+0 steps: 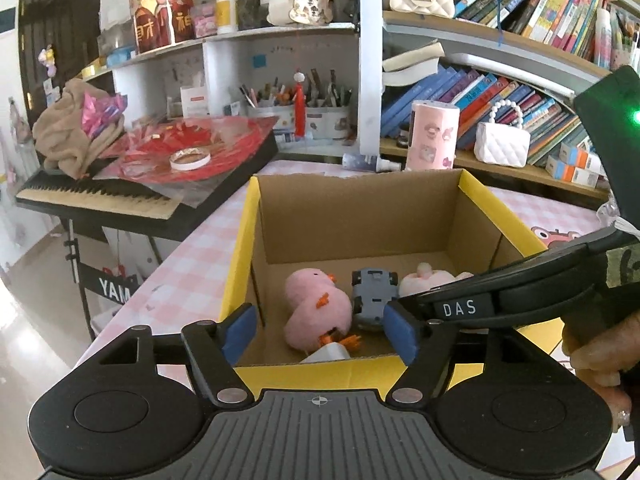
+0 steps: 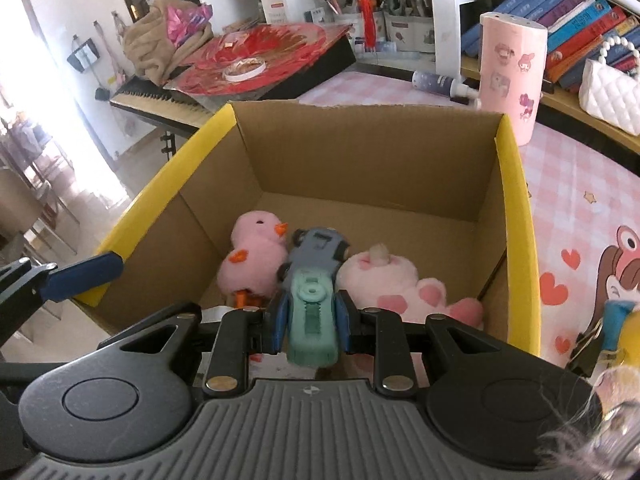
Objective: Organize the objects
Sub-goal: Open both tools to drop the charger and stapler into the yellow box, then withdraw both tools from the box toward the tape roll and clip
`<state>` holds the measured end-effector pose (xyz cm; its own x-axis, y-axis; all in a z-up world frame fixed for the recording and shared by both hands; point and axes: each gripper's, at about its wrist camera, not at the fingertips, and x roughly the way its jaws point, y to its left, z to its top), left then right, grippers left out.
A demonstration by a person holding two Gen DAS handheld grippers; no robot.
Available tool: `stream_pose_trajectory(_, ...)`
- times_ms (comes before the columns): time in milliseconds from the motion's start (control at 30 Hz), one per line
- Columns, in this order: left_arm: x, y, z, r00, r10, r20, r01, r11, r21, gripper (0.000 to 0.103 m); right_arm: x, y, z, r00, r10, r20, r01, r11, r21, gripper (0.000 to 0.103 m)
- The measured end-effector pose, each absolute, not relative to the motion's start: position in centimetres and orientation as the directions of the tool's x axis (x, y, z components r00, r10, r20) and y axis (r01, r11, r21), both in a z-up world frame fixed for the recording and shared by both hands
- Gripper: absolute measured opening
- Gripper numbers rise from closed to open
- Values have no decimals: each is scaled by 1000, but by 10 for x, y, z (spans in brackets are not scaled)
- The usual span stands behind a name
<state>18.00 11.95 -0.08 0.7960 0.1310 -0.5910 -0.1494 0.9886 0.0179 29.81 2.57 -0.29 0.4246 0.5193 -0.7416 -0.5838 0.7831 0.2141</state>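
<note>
Cardboard box (image 2: 516, 216) with yellow outer sides stands open on a pink checked tablecloth (image 2: 576, 184), and both claws hang over its near edge. Inside, along the near part of the floor, lie three toys in a row: a pink plush chick (image 2: 252, 256) on the left, a grey-blue toy car (image 2: 314, 254) in the middle touching it, and a pink plush with paw pads (image 2: 400, 280) on the right.

The right gripper (image 2: 310, 320) has its blue pads pressed against the sides of a mint-green correction tape dispenser (image 2: 312, 320), pinching it just above the near end of the car (whether the dispenser touches the car cannot be told).

The left gripper (image 1: 320, 330) is spread wide with nothing between its pads; from its camera the chick and the car show through the gap, and a white object (image 1: 326, 354) pokes up at the near wall below the chick. The right tool's black body crosses that view from the right, held by a hand (image 1: 600, 360).

Behind the box stand a pink sticker-covered cylinder (image 2: 512, 80) and a lying spray bottle (image 2: 440, 80).
</note>
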Motion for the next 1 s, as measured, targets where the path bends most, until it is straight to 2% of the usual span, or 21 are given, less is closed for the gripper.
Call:
stream_pose_trajectory(200,169,124,6,815,117,-568,-154,988,-16,76,282,24,9,480,528,-701,-580,790,198,32)
stream_pose_trajectory(333,158,124,14,841,117,-528,-148,989,-18,81,267,16,23,571,516,-639,-548,819,172,45)
stream_pose_trajectory(433,148,126,20,856,114,-505,-151,988,-33,82,250,10,33,641,495,-586,-527,839,133,48)
stream_pose_trajectory(667,117,129,22,868,115,-483,-159,986,-51,86,205,-8,47,767,418,-486,-438,896,79,64)
stream_pose_trajectory(800,100,133,19,859,115,-498,-165,985,-56,86,181,-17,42,800,353,-485,-381,924,44,69)
stream_pose_trajectory(933,84,136,15,839,120,-531,-178,982,-59,86,158,-18,31,805,285,-520,-338,941,-9,71)
stream_pose_trajectory(1000,76,137,13,828,114,-549,-178,982,-65,86,145,-18,26,801,268,-535,-331,943,-24,75)
